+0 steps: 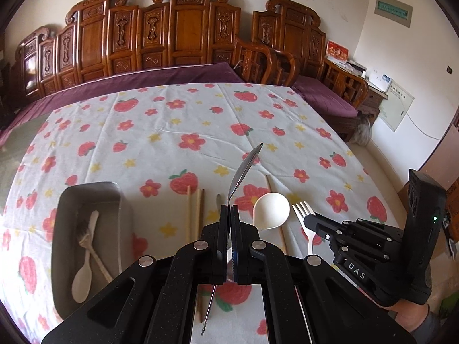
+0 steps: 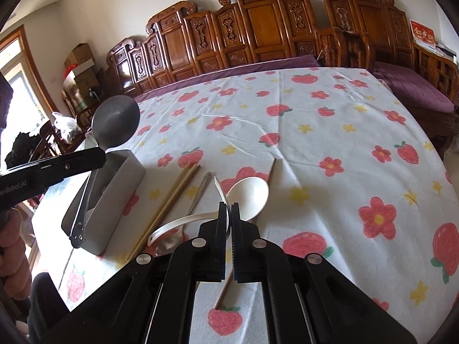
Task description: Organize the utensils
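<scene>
Both claws clamped on utensils above the table.
Left gripper (image 1: 230,215) pinches the metal spoon (image 1: 243,169); right gripper (image 2: 229,212) the white fork (image 2: 183,220). Far left, grey tray (image 1: 66,200) holds one white spoon (image 1: 83,275), one fork (image 1: 86,238).

My left gripper (image 1: 230,210) hides the metal spoon's (image 1: 243,169) handle middle; toward six o'clock, my right gripper (image 2: 229,207) covers the white fork's (image 2: 221,189) neck.

White letters "DAS" stand on the black body of the right gripper (image 1: 311,220), right of the left claw. Partly cut-off white lettering "enRobot.AI" runs along the left gripper (image 2: 99,154), left of the right claw.
</scene>
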### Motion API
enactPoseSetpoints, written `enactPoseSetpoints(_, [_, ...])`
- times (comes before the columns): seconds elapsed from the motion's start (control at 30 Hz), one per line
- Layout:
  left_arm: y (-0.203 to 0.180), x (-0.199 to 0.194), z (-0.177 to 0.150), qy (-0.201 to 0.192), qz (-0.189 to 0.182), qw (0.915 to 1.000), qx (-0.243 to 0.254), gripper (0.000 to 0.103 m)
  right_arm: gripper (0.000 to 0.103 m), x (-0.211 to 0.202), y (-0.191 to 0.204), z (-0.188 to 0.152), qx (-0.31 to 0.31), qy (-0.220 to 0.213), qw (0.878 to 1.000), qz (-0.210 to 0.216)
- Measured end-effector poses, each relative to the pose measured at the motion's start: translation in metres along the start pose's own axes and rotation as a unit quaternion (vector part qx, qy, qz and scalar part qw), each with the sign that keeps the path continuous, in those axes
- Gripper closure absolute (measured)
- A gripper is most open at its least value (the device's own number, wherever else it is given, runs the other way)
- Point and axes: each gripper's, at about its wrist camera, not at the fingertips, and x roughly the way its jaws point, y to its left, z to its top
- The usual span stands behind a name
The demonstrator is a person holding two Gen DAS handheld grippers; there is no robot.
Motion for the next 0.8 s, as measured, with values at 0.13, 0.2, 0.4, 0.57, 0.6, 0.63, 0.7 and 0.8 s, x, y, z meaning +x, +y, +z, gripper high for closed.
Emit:
enactPoseSetpoints(0.13, [0.017, -0.009, -0.005, -0.002, 0.009, 0.9999, -0.007, 0.102, 0.099, 0.004, 0.012, -0.002, -0.012, 0.004, 1.0, 0.008])
enactPoseSetpoints(0.2, [0.028, -0.013, -0.007, -0.003, 0.017, 0.9998, -0.012, 0.102, 0.099, 0.004, 0.018, -0.003, -0.017, 0.006, 1.0, 0.011])
enactPoseSetpoints(0.4, [0.061, -0.024, -0.01, -0.008, 0.035, 0.9989, -0.03, 0.102, 0.099, 0.004, 0.035, -0.005, -0.032, 0.006, 0.999, 0.025])
enactPoseSetpoints(0.57, [0.087, -0.03, -0.012, -0.012, 0.051, 0.9977, -0.043, 0.102, 0.099, 0.004, 0.049, -0.008, -0.045, 0.008, 0.998, 0.031])
enactPoseSetpoints(0.6, [0.095, -0.031, -0.012, -0.012, 0.056, 0.9973, -0.047, 0.102, 0.099, 0.004, 0.051, -0.009, -0.046, 0.009, 0.998, 0.032])
enactPoseSetpoints(0.63, [0.099, -0.031, -0.013, -0.012, 0.059, 0.997, -0.05, 0.102, 0.099, 0.005, 0.052, -0.009, -0.048, 0.01, 0.998, 0.032])
enactPoseSetpoints(0.7, [0.11, -0.03, -0.015, -0.01, 0.066, 0.9962, -0.056, 0.102, 0.099, 0.006, 0.055, -0.011, -0.051, 0.013, 0.998, 0.031])
enactPoseSetpoints(0.8, [0.126, -0.023, -0.019, -0.004, 0.08, 0.9947, -0.065, 0.102, 0.099, 0.008, 0.056, -0.013, -0.054, 0.017, 0.998, 0.028])
